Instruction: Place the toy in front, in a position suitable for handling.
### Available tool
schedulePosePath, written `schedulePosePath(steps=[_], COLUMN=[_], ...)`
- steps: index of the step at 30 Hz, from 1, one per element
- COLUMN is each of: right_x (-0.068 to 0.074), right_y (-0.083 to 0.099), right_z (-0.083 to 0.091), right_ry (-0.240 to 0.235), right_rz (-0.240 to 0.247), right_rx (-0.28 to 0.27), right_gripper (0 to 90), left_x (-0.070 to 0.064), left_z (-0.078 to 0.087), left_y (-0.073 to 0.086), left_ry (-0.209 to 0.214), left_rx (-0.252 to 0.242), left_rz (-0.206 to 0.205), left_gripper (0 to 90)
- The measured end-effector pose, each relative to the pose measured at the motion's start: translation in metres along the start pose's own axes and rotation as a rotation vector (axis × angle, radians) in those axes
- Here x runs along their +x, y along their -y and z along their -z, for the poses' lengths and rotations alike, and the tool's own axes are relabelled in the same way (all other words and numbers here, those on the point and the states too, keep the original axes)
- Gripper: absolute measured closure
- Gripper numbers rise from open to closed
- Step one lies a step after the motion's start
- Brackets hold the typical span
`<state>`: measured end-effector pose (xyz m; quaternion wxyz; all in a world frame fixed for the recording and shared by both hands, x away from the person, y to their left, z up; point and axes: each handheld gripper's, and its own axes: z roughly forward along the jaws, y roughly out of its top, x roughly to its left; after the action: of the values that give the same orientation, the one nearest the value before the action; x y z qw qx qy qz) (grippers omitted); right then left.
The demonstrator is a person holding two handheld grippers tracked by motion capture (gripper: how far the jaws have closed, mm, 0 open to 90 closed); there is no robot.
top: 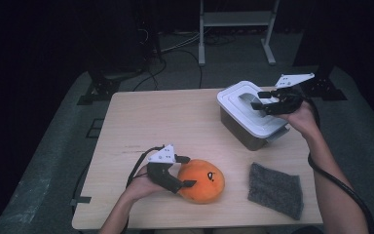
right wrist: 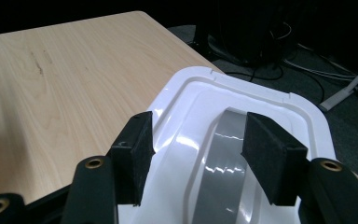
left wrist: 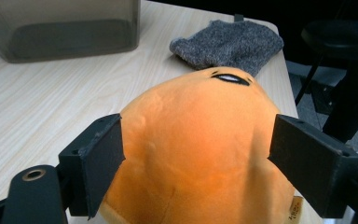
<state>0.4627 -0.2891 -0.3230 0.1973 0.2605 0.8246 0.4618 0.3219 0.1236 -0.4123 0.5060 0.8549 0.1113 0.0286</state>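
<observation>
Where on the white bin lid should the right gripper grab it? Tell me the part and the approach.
Grip the grey handle running along the recessed middle of the white lid, coming straight down from above. It is probably the one narrow raised part the jaws can straddle; the lid lies flat and broad. The right gripper hangs open above it, jaws either side.

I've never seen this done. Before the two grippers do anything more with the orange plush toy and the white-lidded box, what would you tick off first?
1. Left gripper straddles the orange plush toy, a jaw at each flank: ok.
2. Left jaws actually squeezing the toy: cannot tell.
3. Right gripper lined up over the grey handle of the white lid, a jaw at each side: ok.
4. Right jaws closed on the handle: not ok, gaps show both sides.
5. Lid off so the toy could go into the box: not ok, it sits on.
6. Grey cloth lies apart from toy and box: ok.
</observation>
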Motion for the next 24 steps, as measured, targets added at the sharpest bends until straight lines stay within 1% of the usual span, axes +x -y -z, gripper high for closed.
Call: schedulePosePath(steps=[4,9,12,14,18,19,24], right_x=[-0.005,-0.008,-0.01,-0.01,-0.01,-0.011,-0.011], right_y=[0.002,0.006,0.009,0.01,0.011,0.011,0.011], right_z=[-0.005,-0.013,-0.018,-0.02,-0.025,-0.025,-0.027], right_ry=[0.021,0.044,0.052,0.05,0.071,0.073,0.078], right_rz=[-0.008,-0.014,-0.019,-0.019,-0.013,-0.012,-0.009], right_rx=[0.011,0.03,0.035,0.031,0.03,0.038,0.034], right_gripper=[42.6,45.0,47.7,51.1,56.2,57.3,57.5], left_x=[0.001,0.003,0.002,0.003,0.002,0.002,0.003], left_z=[0.002,0.006,0.006,0.006,0.006,0.006,0.006], left_y=[0.0,0.0,0.0,0.0,0.0,0.0,0.001], left_ry=[-0.004,-0.008,-0.007,-0.005,-0.006,-0.007,-0.007], left_rx=[0.0,-0.019,-0.019,-0.016,-0.016,-0.015,-0.013], left_rz=[0.006,0.016,0.019,0.019,0.019,0.019,0.02], left_gripper=[15.6,15.5,15.5,15.5,15.5,15.5,15.5])
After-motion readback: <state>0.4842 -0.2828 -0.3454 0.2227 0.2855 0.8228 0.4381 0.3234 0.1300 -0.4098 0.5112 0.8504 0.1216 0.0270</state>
